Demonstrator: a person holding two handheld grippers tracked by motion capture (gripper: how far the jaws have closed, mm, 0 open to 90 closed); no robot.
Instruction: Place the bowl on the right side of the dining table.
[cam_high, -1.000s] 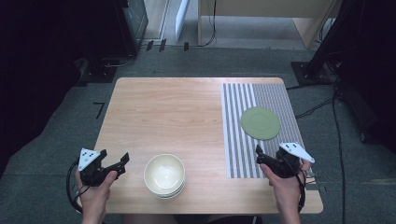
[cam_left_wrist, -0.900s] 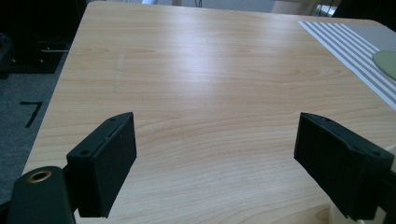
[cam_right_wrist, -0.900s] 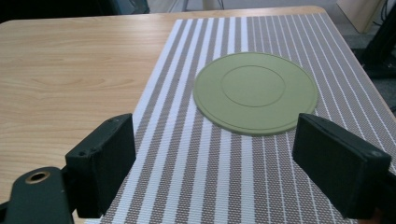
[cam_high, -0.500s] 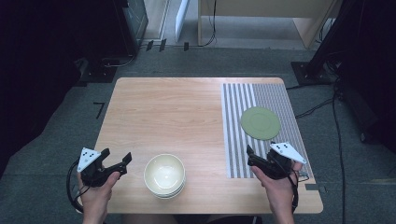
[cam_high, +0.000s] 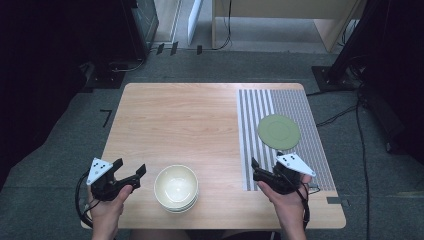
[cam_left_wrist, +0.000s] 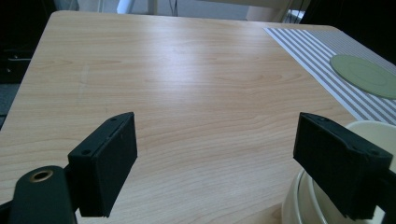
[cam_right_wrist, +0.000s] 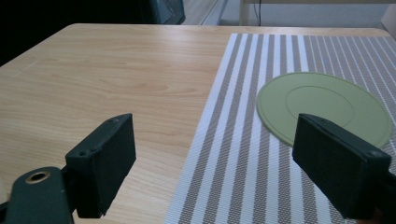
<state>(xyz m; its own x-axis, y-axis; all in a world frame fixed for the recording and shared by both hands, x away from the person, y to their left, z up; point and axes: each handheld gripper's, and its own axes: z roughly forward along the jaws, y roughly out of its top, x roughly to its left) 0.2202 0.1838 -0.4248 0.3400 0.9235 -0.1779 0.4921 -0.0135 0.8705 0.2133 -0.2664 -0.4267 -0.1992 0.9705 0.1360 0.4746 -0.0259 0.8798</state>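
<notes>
Stacked cream bowls (cam_high: 176, 187) stand near the table's front edge, left of middle. My left gripper (cam_high: 130, 167) hovers open just left of them with nothing between its jaws; in the left gripper view (cam_left_wrist: 215, 163) the bowl rim (cam_left_wrist: 299, 205) sits behind the right-hand jaw. A flat green plate (cam_high: 279, 131) lies on the striped placemat (cam_high: 300, 105). My right gripper (cam_high: 256, 169) is open and empty over the mat's front left part, short of the plate. In the right gripper view (cam_right_wrist: 215, 163) the green plate (cam_right_wrist: 322, 105) lies ahead to the right on the mat (cam_right_wrist: 243, 140).
The wooden table (cam_high: 185, 120) is bare across its middle and back. The green plate (cam_left_wrist: 364, 74) and the mat (cam_left_wrist: 308, 42) show far right in the left gripper view. Dark equipment, cables and furniture legs stand on the floor around the table.
My right hand has shifted left along the mat's front part, toward its left edge. The left hand and the bowls have stayed in place.
</notes>
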